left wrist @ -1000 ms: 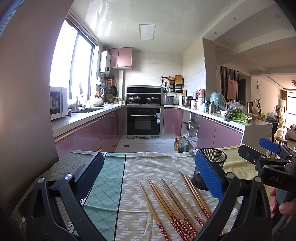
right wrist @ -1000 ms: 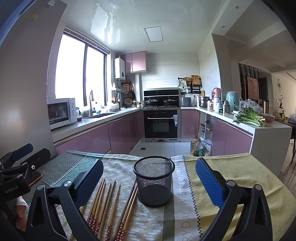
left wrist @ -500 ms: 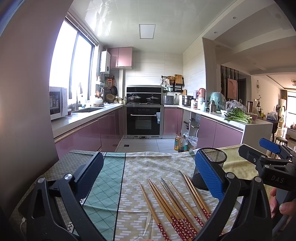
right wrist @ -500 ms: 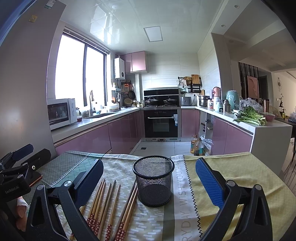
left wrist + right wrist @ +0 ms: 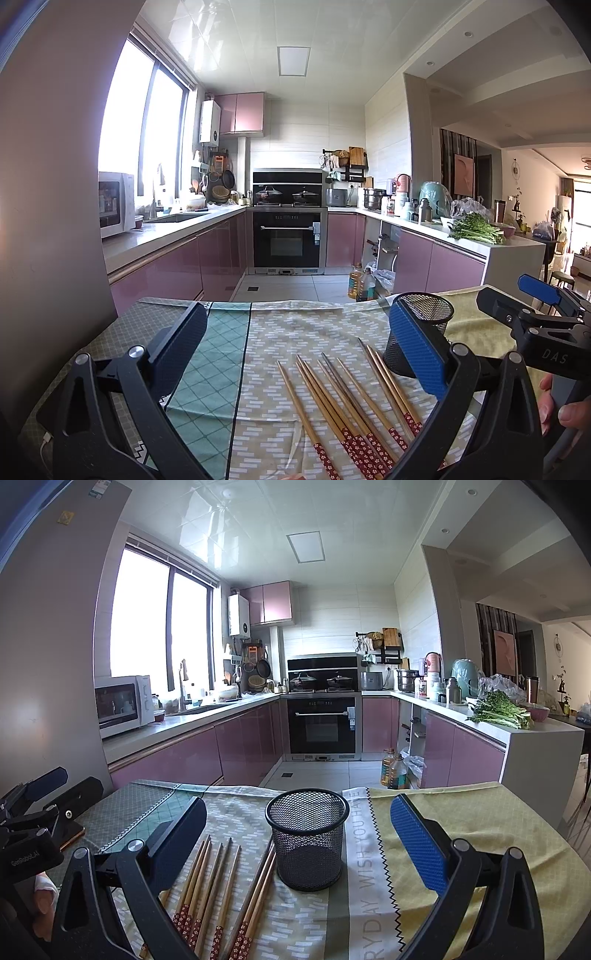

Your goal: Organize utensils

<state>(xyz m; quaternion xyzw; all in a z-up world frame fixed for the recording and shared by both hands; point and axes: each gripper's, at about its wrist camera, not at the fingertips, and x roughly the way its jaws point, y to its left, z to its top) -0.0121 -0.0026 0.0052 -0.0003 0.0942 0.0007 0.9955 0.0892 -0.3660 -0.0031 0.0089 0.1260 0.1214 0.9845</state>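
Several wooden chopsticks [image 5: 347,402] with red patterned ends lie fanned on the tablecloth, also in the right wrist view [image 5: 218,882]. A black mesh cup [image 5: 307,843] stands upright and empty just right of them; the left wrist view shows it [image 5: 432,317] partly behind my right finger. My left gripper [image 5: 295,350] is open and empty, above the chopsticks. My right gripper [image 5: 297,834] is open and empty, its fingers wide on either side of the cup. Each gripper shows at the edge of the other's view.
A patchwork tablecloth [image 5: 443,812] of green, beige and yellow covers the table. A phone [image 5: 72,836] lies at its left edge. Beyond the table's far edge is a kitchen with pink cabinets, an oven [image 5: 286,236] and counters.
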